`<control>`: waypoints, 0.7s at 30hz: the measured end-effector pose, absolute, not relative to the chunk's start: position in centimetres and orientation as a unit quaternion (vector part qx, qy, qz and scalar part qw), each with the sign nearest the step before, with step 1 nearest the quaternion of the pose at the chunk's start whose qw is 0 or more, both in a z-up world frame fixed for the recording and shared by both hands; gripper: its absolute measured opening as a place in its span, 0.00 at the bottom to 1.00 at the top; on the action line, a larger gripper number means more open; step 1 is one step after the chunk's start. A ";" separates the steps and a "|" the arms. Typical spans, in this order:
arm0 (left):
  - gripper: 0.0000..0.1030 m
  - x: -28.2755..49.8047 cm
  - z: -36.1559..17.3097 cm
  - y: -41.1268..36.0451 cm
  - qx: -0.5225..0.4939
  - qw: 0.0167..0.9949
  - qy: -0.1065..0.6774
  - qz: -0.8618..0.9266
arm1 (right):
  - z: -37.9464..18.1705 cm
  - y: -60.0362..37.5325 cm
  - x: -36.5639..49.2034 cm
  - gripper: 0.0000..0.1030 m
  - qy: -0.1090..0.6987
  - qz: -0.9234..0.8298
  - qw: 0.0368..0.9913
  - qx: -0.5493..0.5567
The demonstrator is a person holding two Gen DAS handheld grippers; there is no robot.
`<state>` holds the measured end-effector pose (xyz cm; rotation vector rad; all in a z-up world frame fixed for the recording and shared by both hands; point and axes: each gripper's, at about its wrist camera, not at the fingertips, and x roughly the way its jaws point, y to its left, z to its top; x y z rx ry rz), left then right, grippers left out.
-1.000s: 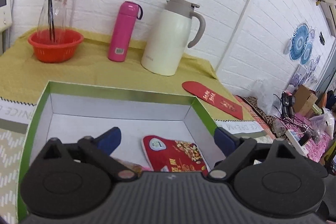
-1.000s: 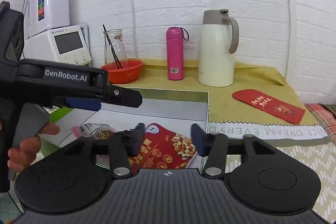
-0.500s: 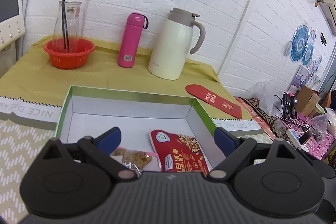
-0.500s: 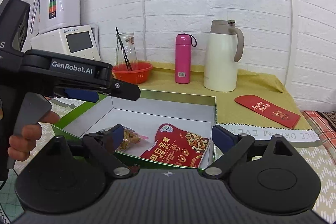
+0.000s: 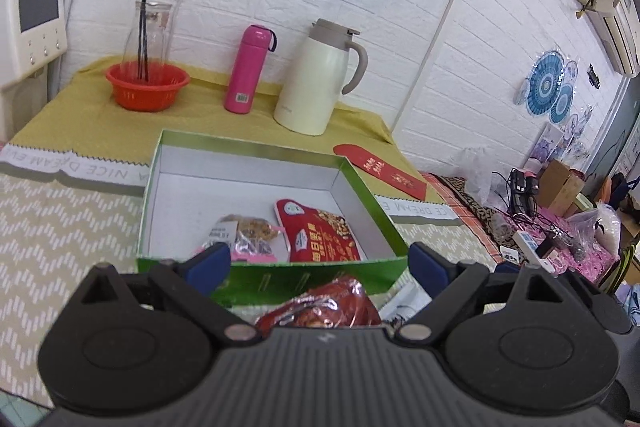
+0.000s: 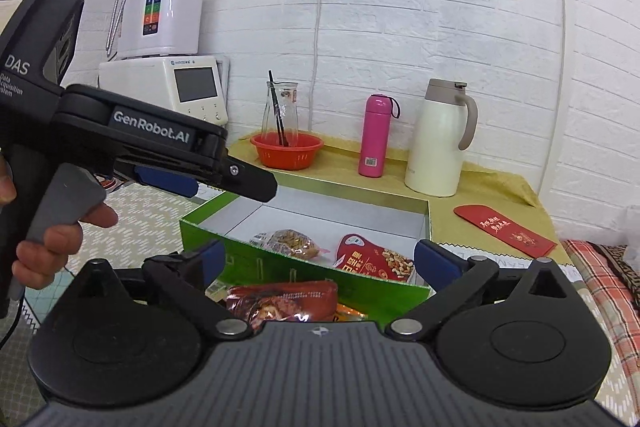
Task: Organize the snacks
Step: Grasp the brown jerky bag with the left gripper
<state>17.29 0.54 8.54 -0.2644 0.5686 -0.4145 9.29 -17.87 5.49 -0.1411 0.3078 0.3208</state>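
A green box with a white inside holds a red nut packet and a clear snack bag; both show in the right wrist view, the packet and the bag inside the box. A red snack packet lies on the mat in front of the box, also in the right wrist view. My left gripper is open and empty, above that packet. My right gripper is open and empty, just behind the same packet. The left gripper's body shows at the left of the right wrist view.
At the back on the yellow cloth stand an orange bowl with a glass carafe, a pink bottle and a cream thermos jug. A red envelope lies right of the box. Cluttered cables and bags are at far right.
Both grippers have pulled back from the box toward me and risen. The right gripper's jaws opened wider. The red packet in front of the box has come into view.
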 end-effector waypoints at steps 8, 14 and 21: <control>0.87 12.1 3.5 2.8 -0.156 0.917 0.304 -0.205 | 1.4 -18.5 6.2 1.00 0.172 0.181 0.968 -0.015; 0.87 10.5 -0.4 3.7 -0.188 0.901 0.334 -0.205 | -0.7 -17.4 7.6 1.00 0.243 0.137 0.960 -0.036; 0.87 11.7 -0.8 3.6 -0.172 0.899 0.342 -0.213 | -2.4 -17.0 8.8 1.00 0.286 0.146 0.946 0.050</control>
